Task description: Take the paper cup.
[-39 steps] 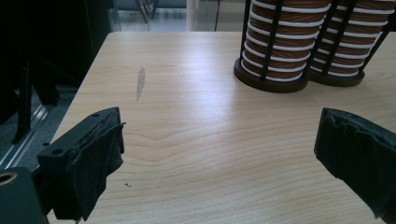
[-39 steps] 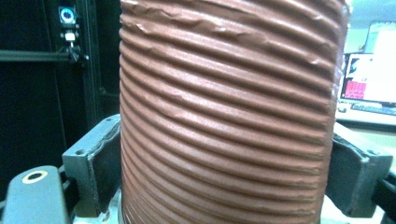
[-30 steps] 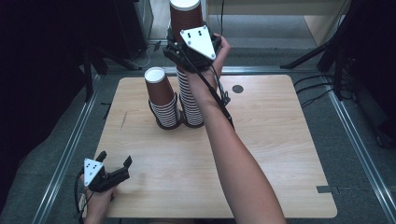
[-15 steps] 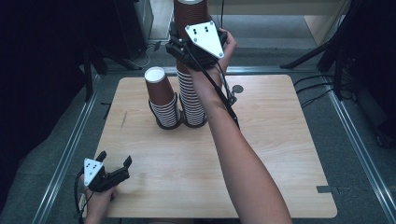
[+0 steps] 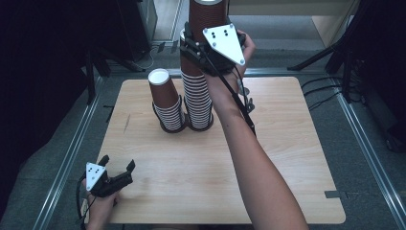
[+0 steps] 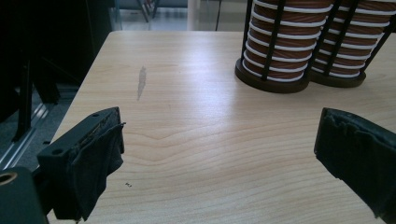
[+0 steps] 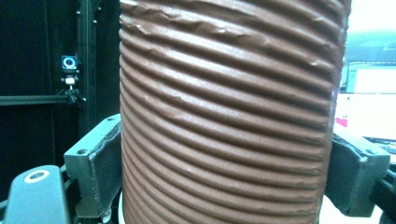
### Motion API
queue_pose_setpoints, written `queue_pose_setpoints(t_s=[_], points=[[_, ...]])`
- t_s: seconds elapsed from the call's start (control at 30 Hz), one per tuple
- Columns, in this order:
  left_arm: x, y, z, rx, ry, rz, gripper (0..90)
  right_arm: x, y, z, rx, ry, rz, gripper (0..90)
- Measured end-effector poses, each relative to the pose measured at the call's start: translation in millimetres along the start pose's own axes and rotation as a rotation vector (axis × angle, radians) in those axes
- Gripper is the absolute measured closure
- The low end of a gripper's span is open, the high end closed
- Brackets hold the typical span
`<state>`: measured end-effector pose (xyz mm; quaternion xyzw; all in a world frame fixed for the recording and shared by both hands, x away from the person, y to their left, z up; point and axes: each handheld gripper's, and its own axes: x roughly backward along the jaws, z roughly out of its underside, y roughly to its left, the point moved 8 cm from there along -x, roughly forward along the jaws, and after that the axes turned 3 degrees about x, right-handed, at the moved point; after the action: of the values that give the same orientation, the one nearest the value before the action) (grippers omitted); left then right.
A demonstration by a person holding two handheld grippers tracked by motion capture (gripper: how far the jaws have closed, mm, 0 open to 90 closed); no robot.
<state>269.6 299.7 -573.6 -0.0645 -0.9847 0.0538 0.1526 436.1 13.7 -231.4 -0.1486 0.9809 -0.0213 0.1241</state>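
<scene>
Your right gripper (image 5: 201, 40) is raised above the far edge of the bench (image 5: 287, 158), and its fingers (image 7: 95, 172) are clamped on either side of a brown ribbed paper cup (image 5: 207, 17). In the right gripper view that cup's wall is pressed between the two pads, with a few dents showing near its top. In the high view the cup sits at the top of the tall stack of cups (image 5: 197, 96), which stands in a black wire holder on the far part of the bench; whether the held cup has come free of the stack below it cannot be told. Just beside it, to the left, stands a shorter stack (image 5: 165, 98) in its own holder, the two bases touching or nearly so. Your left gripper (image 5: 115, 175) rests low at the near left corner of the bench, well apart from both stacks, with its fingers (image 6: 88, 158) spread wide and nothing between them. The left gripper view looks across bare wood toward the two holder bases. A thin grey scuff (image 6: 141, 81) marks the wood to the left.
</scene>
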Motion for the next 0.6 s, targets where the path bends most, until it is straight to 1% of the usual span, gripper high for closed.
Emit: queue_pose_setpoints(t_s=[0.1, 0.17, 0.2, 0.23, 0.27, 0.37, 0.47, 0.6], points=[[0.0, -0.1, 0.2, -0.003, 0.002, -0.001, 1.9, 5.1, -7.4, 2.9, 0.007, 0.002, 0.009, 13.5], [-0.2, -0.3, 0.1, -0.001, 0.0, -0.001, 1.9, 6.1, -9.3, 4.0, 0.008, 0.005, 0.009, 13.5], [-0.3, -0.3, 0.1, -0.002, 0.0, -0.003, 1.9, 8.2, -13.6, 5.9, 0.008, 0.009, 0.018, 13.5], [-0.3, -0.3, 0.1, -0.002, 0.0, -0.003, 1.9, 8.2, -13.6, 5.9, 0.008, 0.009, 0.018, 13.5], [-0.3, -0.4, 0.2, -0.006, 0.001, -0.004, 1.9, 10.5, -18.1, 7.5, 0.007, 0.01, 0.022, 13.5], [-0.5, -0.4, 0.2, -0.004, 0.0, -0.004, 1.9, 15.2, -24.4, 10.6, 0.007, 0.015, 0.029, 13.5], [-0.3, -0.3, 0.2, -0.002, 0.0, -0.005, 1.9, 18.9, -28.4, 13.8, 0.007, 0.019, 0.032, 13.5], [-0.2, 0.6, 0.0, 0.004, 0.001, -0.006, 1.9, 26.7, -38.3, 23.2, 0.008, 0.039, 0.042, 13.4]])
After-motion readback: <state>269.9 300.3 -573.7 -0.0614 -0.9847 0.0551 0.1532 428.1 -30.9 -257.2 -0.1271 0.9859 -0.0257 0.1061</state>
